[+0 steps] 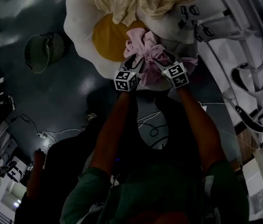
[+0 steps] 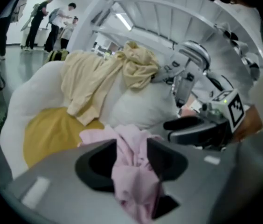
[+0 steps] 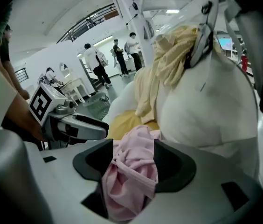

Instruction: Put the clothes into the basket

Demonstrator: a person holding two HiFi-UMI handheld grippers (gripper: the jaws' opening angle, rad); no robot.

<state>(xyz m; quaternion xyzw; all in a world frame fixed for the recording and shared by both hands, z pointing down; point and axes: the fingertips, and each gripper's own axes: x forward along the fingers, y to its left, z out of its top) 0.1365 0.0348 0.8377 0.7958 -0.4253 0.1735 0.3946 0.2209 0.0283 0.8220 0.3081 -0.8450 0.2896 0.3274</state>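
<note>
Both of your grippers are at the pink garment (image 1: 143,43), which lies on the near edge of the big white cushion (image 1: 78,22), just beside its yellow centre (image 1: 104,38). The garment is crumpled into a bunch, and one part of it covers the right border of the yellow area.

Your left gripper (image 1: 135,63) has its jaws standing wide apart. In the left gripper view, a fold of the pink garment (image 2: 131,171) lies between the two black pads of this gripper (image 2: 131,148), but the pads do not squeeze it. Your right gripper (image 1: 162,60) is the same: in the right gripper view its jaws (image 3: 134,155) are spread to the full and the pink cloth (image 3: 131,171) fills the gap between them loosely. So neither tool holds the garment; it rests on the cushion. The two grippers are close side by side, and each one shows in the other's view.

A second garment, cream in colour (image 1: 136,1), is heaped at the far edge of the cushion, well apart from the pink one.

The basket (image 1: 43,52) stands on the dark floor (image 1: 57,101), apart from the left edge of the cushion. I cannot tell if something is inside it.
</note>
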